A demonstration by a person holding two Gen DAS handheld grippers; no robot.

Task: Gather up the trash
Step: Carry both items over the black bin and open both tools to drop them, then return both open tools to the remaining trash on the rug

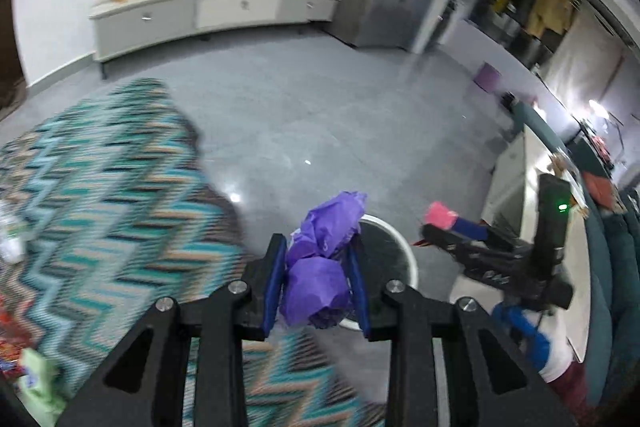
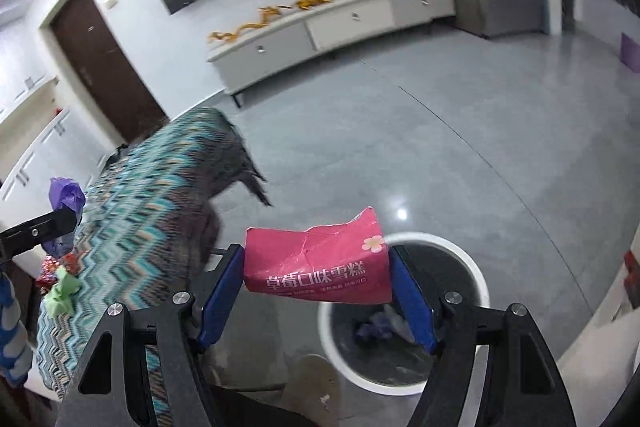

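Left claw (image 1: 318, 287) fills the bottom of its own view, blue pads pinching a crumpled purple paper wad (image 1: 320, 267) between them; wad bulges up past the fingertips toward 12 o'clock. Just behind the wad, at about 1 o'clock from it, sits a white round trash bin (image 1: 404, 247) on the grey floor (image 1: 320, 115), mostly hidden by wad and claw. Right claw (image 1: 440, 227) shows at 3 o'clock in the left view, carrying a pink carton (image 1: 440, 215), near the bin rim. In the right view the right claw (image 2: 318, 273) is pinching the torn pink carton (image 2: 320, 263) across its width, white Chinese print and a small flower on its face; carton hangs over the bin's left rim, bin (image 2: 476, 275) at 4 o'clock from it, with some scraps (image 2: 376, 327) lying inside, blurred. Desk under a teal zigzag cloth (image 2: 152, 195) runs along 9 o'clock in the right view; a green crumpled piece (image 2: 62, 291) and a red wrapper (image 2: 52, 273) lie on its near end. Left claw (image 2: 66, 217) with the purple wad (image 2: 67, 194) appears at 9 o'clock there, above the desk edge. Same cloth (image 1: 112, 187) takes up the left half of the left view, motion-blurred, with white scraps (image 1: 10, 239) at 9 o'clock and green and red bits at 8 o'clock. White low cabinet (image 1: 208, 11) against the far wall at 11 o'clock.
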